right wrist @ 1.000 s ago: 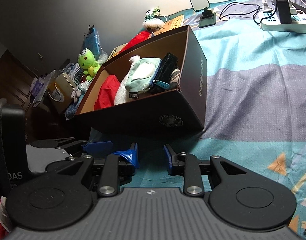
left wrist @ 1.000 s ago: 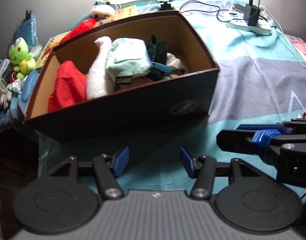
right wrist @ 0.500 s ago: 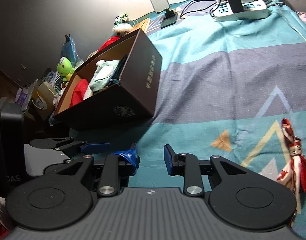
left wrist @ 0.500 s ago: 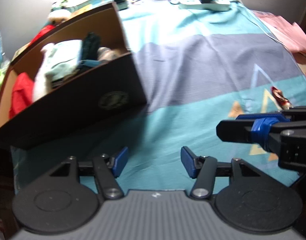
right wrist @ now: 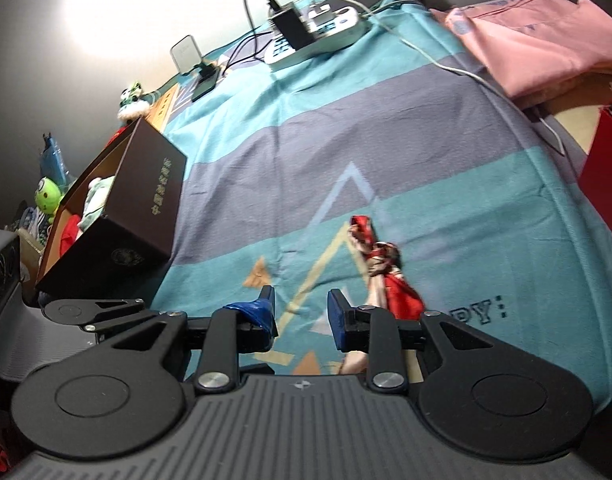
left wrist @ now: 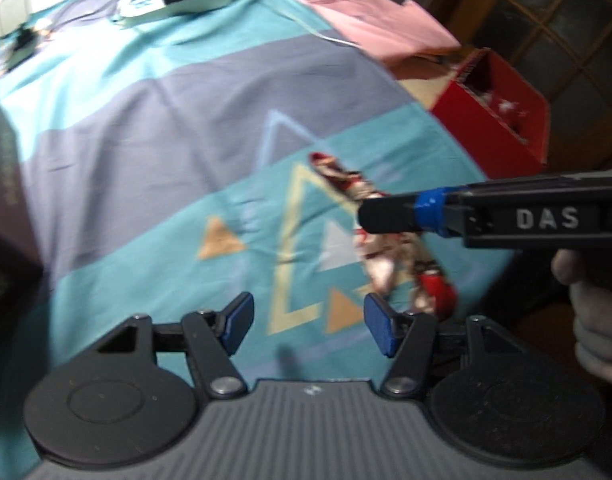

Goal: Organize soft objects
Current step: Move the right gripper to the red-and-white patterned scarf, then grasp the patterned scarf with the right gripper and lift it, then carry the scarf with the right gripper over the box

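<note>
Both the left gripper (left wrist: 307, 326) and right gripper (right wrist: 300, 312) gape empty over open bedspread (right wrist: 385, 128), the red scarf (right wrist: 379, 270) near its right edge, the brown box (right wrist: 118, 216) well left.

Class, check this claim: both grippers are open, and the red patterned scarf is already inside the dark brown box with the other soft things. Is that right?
Not quite. Both the left gripper and right gripper are open, but the red patterned scarf lies on the teal bedspread, apart from the dark brown box. The right wrist view shows it.

A bed's teal-and-grey striped sheet (right wrist: 385, 128) spreads below a brightly lit wall (right wrist: 106, 8).
</note>
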